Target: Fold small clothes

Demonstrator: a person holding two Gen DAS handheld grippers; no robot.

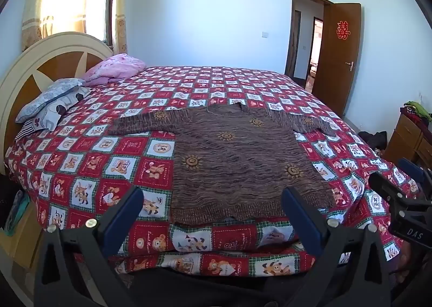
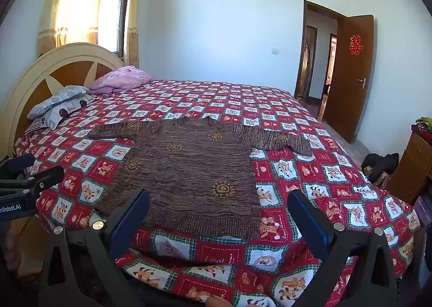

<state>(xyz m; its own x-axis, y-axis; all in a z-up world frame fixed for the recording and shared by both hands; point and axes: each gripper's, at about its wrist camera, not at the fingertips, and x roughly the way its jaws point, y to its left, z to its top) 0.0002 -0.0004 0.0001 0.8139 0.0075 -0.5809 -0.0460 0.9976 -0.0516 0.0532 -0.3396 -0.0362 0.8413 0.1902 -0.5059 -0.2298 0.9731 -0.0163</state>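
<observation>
A small brown knitted sweater with sun motifs lies flat on the bed, sleeves spread out to both sides, hem toward me. It also shows in the right wrist view. My left gripper is open and empty, held above the near bed edge in front of the hem. My right gripper is open and empty, also just short of the hem. The right gripper shows at the right edge of the left wrist view. The left gripper shows at the left edge of the right wrist view.
The bed has a red patchwork cover. Pillows and a pink quilt lie by the headboard at left. A wooden cabinet with clothes stands at right. An open door is at the back right.
</observation>
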